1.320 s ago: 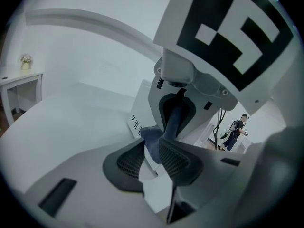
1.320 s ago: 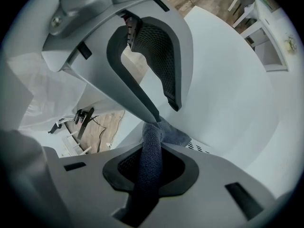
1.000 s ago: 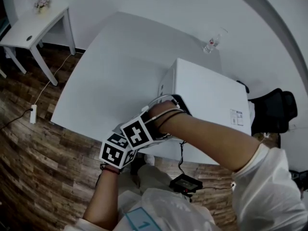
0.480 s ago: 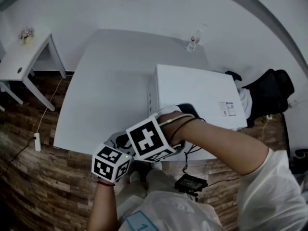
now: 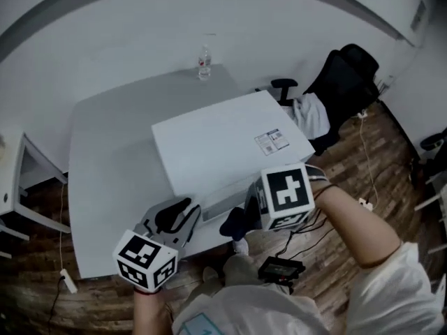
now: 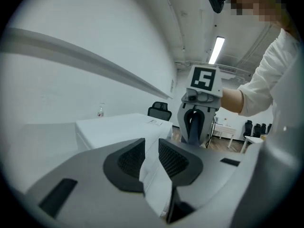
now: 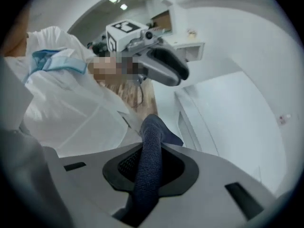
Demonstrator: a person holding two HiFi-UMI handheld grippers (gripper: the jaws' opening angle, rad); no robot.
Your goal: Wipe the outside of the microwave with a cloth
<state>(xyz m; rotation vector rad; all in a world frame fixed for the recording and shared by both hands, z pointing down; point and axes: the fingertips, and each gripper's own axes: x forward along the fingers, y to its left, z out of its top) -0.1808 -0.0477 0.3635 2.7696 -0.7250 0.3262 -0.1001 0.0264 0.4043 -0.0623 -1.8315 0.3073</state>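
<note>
white table (image 5: pixel 105 159) fills the middle. white microwave (image 5: pixel 223 142) sits on its right half, close to the near edge. right gripper (image 5: pixel 239 222) is just off the microwave's near face, jaws clamped on a dark blue cloth (image 7: pixel 148 160). left gripper (image 5: pixel 183 213) is to the near-left, jaws a narrow gap apart, nothing between.

risk, my read: the cloth is pinched by one fold, so a hard drag could pull it free. the unbraced microwave could slide.

sticker (image 5: pixel 272 141) on the microwave top, print too small to read.
</note>
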